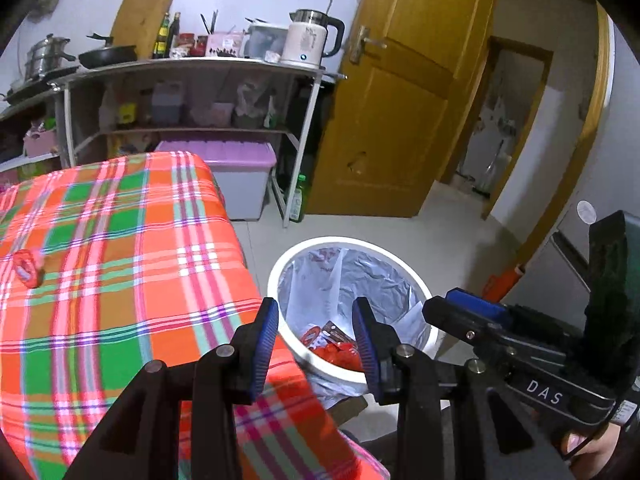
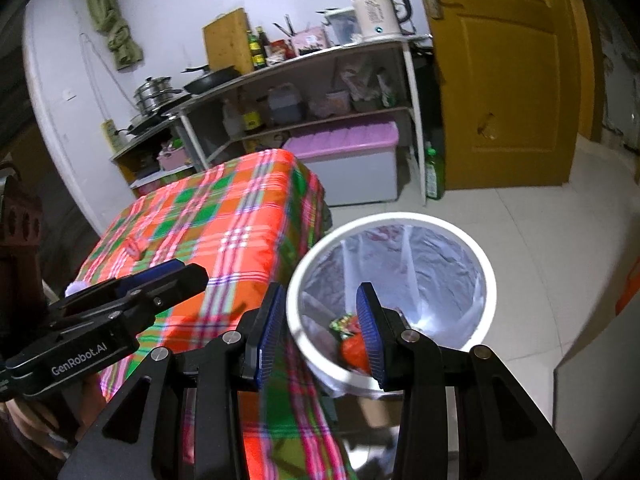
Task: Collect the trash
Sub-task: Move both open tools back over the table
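Both grippers, left (image 1: pixel 316 344) and right (image 2: pixel 320 334), hovering over near rim of white bin (image 1: pixel 280 272), jaws apart, nothing between pads. Red wrappers (image 1: pixel 338 354) lying at bin bottom, inside plastic liner (image 1: pixel 372 276). One red wrapper (image 1: pixel 29 267) on plaid tablecloth (image 1: pixel 120 240), well left of bin.

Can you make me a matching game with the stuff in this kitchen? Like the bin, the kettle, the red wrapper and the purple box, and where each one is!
Things:
1. white bin
2. kettle
3. red wrapper
4. purple-lidded box

Places:
A. on the checked tablecloth
B. on the floor beside the table
C. on top of the shelf
D. on the floor under the shelf

Pairs: 1-B, 2-C, 3-A, 4-D
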Demonstrator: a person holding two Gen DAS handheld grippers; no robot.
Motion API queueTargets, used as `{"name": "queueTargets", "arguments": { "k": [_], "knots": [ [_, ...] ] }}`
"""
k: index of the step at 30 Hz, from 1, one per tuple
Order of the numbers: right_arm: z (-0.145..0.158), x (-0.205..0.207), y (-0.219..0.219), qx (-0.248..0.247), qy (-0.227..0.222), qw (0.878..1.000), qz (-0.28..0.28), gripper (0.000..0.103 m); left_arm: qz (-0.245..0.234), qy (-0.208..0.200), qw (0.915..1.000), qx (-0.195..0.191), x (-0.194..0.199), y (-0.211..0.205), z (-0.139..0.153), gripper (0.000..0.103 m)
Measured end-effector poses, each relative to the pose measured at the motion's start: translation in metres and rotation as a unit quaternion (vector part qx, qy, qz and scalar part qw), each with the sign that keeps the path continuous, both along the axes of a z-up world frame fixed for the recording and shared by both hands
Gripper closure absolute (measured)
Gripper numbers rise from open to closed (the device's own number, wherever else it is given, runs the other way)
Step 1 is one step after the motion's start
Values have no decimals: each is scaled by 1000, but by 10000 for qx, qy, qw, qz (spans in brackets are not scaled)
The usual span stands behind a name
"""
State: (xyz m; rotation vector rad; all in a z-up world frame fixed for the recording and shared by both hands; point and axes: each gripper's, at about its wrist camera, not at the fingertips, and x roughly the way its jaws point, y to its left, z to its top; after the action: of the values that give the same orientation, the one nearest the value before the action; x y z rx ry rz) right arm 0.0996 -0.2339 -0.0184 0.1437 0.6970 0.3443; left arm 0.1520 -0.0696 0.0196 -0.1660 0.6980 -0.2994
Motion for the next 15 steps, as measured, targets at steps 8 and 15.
{"name": "queueTargets", "arguments": {
  "k": [8,15],
  "knots": [
    [9,-16,27,-66,-168,9992,346,64,217,-122,9997,42,-28,24,8,65],
    [14,-26,49,-131,-251,9976,626,64,425,-160,9990,39,-47,44,10,65]
  ]
}}
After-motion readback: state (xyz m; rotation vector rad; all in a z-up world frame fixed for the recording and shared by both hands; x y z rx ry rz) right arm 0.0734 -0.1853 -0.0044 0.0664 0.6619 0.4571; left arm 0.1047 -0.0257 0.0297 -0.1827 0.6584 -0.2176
